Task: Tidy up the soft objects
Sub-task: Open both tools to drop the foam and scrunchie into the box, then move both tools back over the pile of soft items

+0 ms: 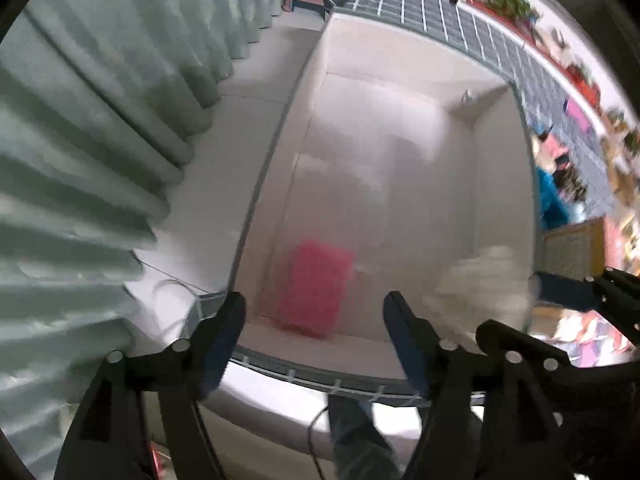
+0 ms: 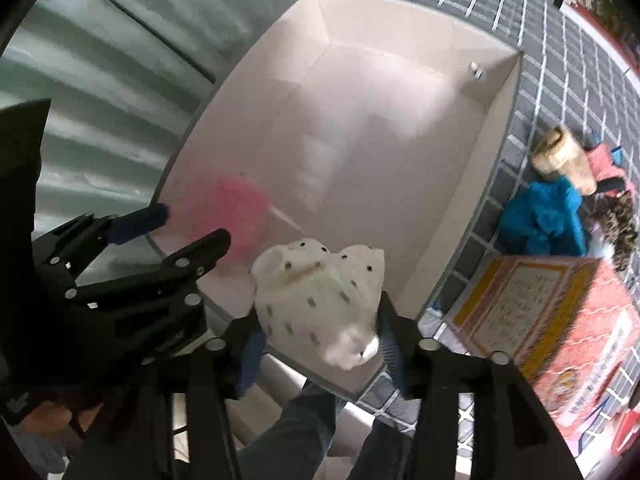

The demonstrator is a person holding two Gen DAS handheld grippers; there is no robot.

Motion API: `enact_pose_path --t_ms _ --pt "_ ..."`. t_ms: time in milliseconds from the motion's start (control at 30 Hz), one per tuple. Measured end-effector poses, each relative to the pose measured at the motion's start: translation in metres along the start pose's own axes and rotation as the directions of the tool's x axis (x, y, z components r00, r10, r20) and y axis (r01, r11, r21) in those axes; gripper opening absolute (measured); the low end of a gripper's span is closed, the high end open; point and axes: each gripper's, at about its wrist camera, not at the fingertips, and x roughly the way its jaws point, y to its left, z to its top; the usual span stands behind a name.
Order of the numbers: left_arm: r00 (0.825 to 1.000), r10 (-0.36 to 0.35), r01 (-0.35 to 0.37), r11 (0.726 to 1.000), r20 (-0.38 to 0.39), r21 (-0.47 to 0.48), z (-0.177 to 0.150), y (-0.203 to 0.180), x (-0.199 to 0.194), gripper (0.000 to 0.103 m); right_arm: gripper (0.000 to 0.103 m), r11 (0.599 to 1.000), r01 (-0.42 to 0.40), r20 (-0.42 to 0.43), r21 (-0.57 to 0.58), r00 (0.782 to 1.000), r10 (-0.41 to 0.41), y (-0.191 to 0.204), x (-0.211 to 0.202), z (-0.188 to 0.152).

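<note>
A large pale box (image 1: 496, 184) lies open below both grippers. A pink soft piece (image 1: 316, 284), blurred, lies low in its near left corner and shows too in the right wrist view (image 2: 240, 204). My left gripper (image 1: 314, 316) hangs open above it, nothing between its fingers; it is also in the right wrist view (image 2: 180, 228). My right gripper (image 2: 320, 344) is over the box's near rim with a white black-dotted soft toy (image 2: 320, 296) filling the gap and touching both pads. The left wrist view shows that toy (image 1: 480, 284) blurred, beside the right gripper (image 1: 532, 312).
Grey-green curtains (image 1: 100, 140) hang left of the box. A grid-patterned mat (image 2: 560, 80) carries a blue cloth (image 2: 540, 216), a beige toy (image 2: 564, 160), a leopard-print piece (image 2: 622, 224) and a red-and-yellow printed carton (image 2: 560, 312). A person's jeans leg (image 2: 296, 432) is below.
</note>
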Motion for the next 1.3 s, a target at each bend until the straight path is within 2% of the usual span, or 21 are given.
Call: enact_pose_path --t_ms 133,167,200,233,300,500,700,1067,1300 --pt "0.998 -0.063 0.064 0.996 0.007 -0.069 0.004 0.007 -0.009 0.085 0.075 1.0 0.017 0.05 -0.014 0.999 -0.016 -0.005 -0.019 0.005" --pt "0.998 -0.069 0.069 0.994 0.011 -0.087 0.004 0.009 -0.011 0.09 0.084 1.0 0.024 0.063 -0.015 0.998 -0.023 -0.005 -0.023 0.006" --pt "0.998 -0.066 0.067 0.993 0.015 -0.101 0.005 0.011 -0.014 0.096 0.088 0.999 0.031 0.079 -0.014 0.996 -0.03 -0.006 -0.027 0.008" --pt "0.998 -0.06 0.062 0.992 0.022 -0.106 0.005 0.012 -0.017 0.097 0.09 0.999 0.038 0.092 -0.011 0.995 -0.037 -0.006 -0.03 0.007" --pt "0.998 -0.043 0.047 0.993 0.04 -0.108 0.005 0.01 -0.025 0.103 0.09 0.999 0.037 0.12 0.004 0.992 -0.037 -0.007 -0.036 0.003" --pt "0.996 0.008 -0.001 0.996 0.086 -0.087 0.005 0.003 -0.043 0.103 0.09 0.998 0.069 0.19 0.005 0.979 -0.068 0.0 -0.061 0.001" --pt "0.993 0.02 -0.011 0.997 0.115 -0.081 0.009 -0.006 -0.057 0.103 0.09 0.998 0.059 0.221 0.023 0.973 -0.062 -0.005 -0.076 -0.001" --pt "0.992 0.03 -0.025 0.999 0.119 -0.047 0.012 -0.03 -0.069 0.103 0.09 0.999 0.036 0.269 0.041 0.962 -0.046 -0.014 -0.102 -0.011" --pt "0.992 0.014 -0.014 1.0 0.129 0.0 0.026 -0.057 -0.078 0.103 0.09 0.995 0.019 0.299 0.097 0.953 -0.048 -0.04 -0.119 -0.02"
